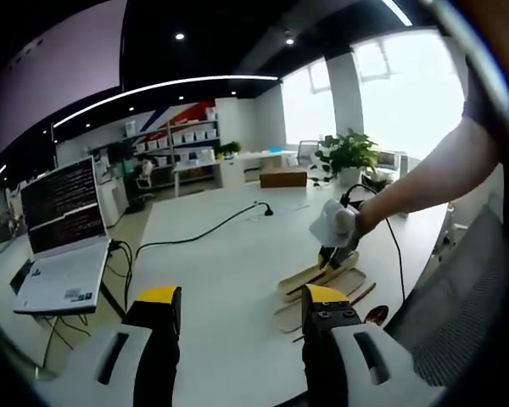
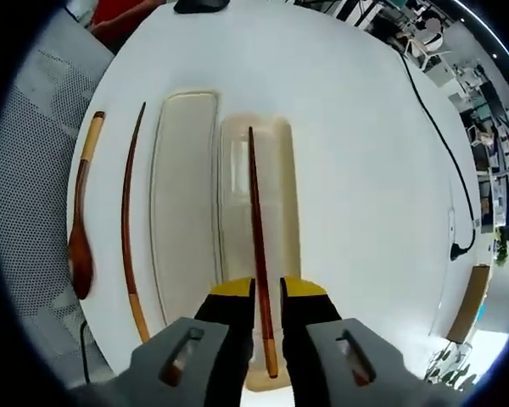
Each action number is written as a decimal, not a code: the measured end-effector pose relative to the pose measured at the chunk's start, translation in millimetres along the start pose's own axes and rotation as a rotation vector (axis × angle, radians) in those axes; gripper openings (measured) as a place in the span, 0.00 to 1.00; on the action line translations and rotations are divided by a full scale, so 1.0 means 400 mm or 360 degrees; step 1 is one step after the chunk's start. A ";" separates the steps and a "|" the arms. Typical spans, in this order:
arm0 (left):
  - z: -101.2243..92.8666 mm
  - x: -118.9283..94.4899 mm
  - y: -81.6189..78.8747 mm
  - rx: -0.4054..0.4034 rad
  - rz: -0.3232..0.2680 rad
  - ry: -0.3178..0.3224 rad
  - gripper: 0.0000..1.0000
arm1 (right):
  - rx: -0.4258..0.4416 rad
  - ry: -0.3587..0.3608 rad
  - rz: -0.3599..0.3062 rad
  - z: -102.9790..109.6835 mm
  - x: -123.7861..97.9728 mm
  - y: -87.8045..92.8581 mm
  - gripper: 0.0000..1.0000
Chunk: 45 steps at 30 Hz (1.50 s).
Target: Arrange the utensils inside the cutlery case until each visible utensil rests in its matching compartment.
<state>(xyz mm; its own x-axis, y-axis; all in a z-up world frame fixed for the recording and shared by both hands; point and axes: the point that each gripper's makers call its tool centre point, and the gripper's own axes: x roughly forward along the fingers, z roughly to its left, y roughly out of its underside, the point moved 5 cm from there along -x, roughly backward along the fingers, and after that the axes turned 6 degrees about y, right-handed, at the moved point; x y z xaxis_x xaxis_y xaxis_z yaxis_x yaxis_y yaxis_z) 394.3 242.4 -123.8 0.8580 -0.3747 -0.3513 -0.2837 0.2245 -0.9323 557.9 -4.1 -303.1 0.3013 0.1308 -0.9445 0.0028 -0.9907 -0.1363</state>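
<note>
Right gripper (image 2: pixel 266 307) fingers closed on chopstick (image 2: pixel 256 220), long axis running straight ahead over cutlery case (image 2: pixel 187 170) right compartment; second chopstick (image 2: pixel 127 220), spoon (image 2: pixel 81 229) on worktop (image 2: pixel 365 170) leftward; left gripper (image 1: pixel 242 326) open, empty, farther.

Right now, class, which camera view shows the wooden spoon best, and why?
The right gripper view: the wooden spoon lies full length on the table, beside the cutlery case. The left gripper view catches just its bowl, behind the left gripper.

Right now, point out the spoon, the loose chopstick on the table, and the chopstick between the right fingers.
Spoon (image 2: pixel 79 251): right gripper view, bowl.
Loose chopstick (image 2: pixel 125 220): right gripper view, mid-shaft.
Held chopstick (image 2: pixel 255 212): right gripper view, shaft over the case.
</note>
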 end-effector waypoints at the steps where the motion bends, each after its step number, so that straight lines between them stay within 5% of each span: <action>1: 0.000 0.000 0.000 0.0000 0.0000 0.0000 0.59 | -0.0003 0.0007 -0.0002 -0.001 -0.002 0.000 0.09; 18: -0.004 -0.004 -0.007 0.0013 -0.0033 0.0005 0.59 | 0.0167 0.0115 -0.0181 -0.001 -0.083 -0.022 0.24; 29: -0.005 -0.008 -0.011 0.0023 -0.0064 0.0010 0.59 | 0.0158 0.0206 -0.0244 0.018 -0.141 -0.034 0.29; 45: -0.009 -0.014 -0.015 0.0027 -0.0096 0.0024 0.59 | 0.0183 0.0147 -0.0386 0.106 -0.202 -0.065 0.34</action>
<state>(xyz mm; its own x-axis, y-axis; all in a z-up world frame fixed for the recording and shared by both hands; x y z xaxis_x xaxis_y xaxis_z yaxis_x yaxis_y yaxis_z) 389.7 240.0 -116.5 0.8667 -0.4015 -0.2961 -0.2244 0.2164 -0.9502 492.9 12.5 -235.9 0.3908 0.3544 -0.8495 -0.0208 -0.9193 -0.3931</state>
